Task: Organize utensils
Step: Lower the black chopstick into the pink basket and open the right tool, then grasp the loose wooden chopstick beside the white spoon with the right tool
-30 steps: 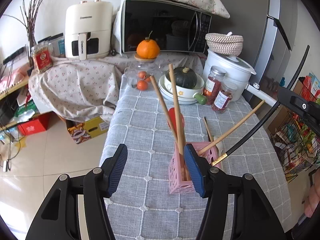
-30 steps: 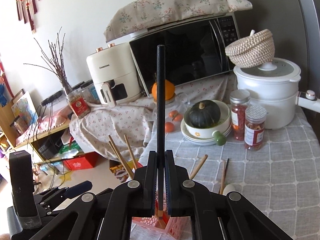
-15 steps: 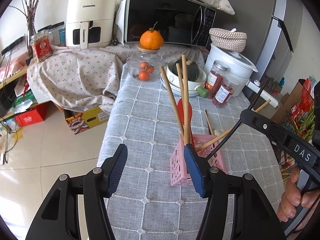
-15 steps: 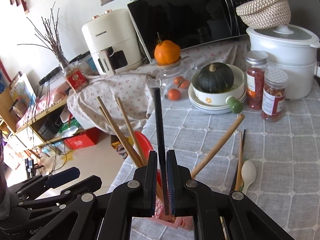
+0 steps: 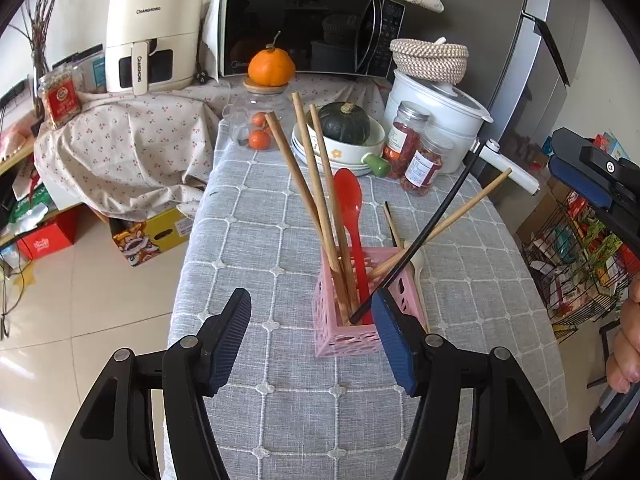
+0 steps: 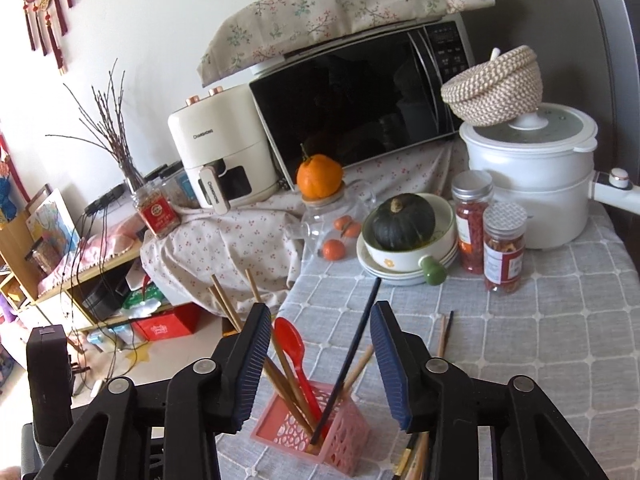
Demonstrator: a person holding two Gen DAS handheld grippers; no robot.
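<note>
A pink lattice utensil holder [image 5: 344,332] [image 6: 340,444] stands on the grey checked tablecloth [image 5: 260,248]. It holds several wooden chopsticks [image 5: 316,200], a red spoon [image 5: 350,208] [image 6: 292,344] and a black chopstick [image 5: 424,232] [image 6: 348,364] that leans to the right. My left gripper [image 5: 312,336] is open, low in front of the holder. My right gripper [image 6: 318,364] is open above the holder, apart from the black chopstick. More chopsticks [image 6: 442,336] and a pale spoon [image 5: 416,264] lie on the cloth behind the holder.
At the table's back stand a bowl with a green squash [image 5: 346,124], two spice jars [image 5: 416,152], a white pot [image 5: 436,104], a glass jar with oranges [image 5: 260,128], a microwave [image 5: 308,36] and an air fryer [image 5: 154,36]. The floor drops off at left.
My right gripper has opened and let go of the black chopstick, which now rests in the pink holder. The right gripper has drawn back. The left gripper has shifted slightly and stays open.
</note>
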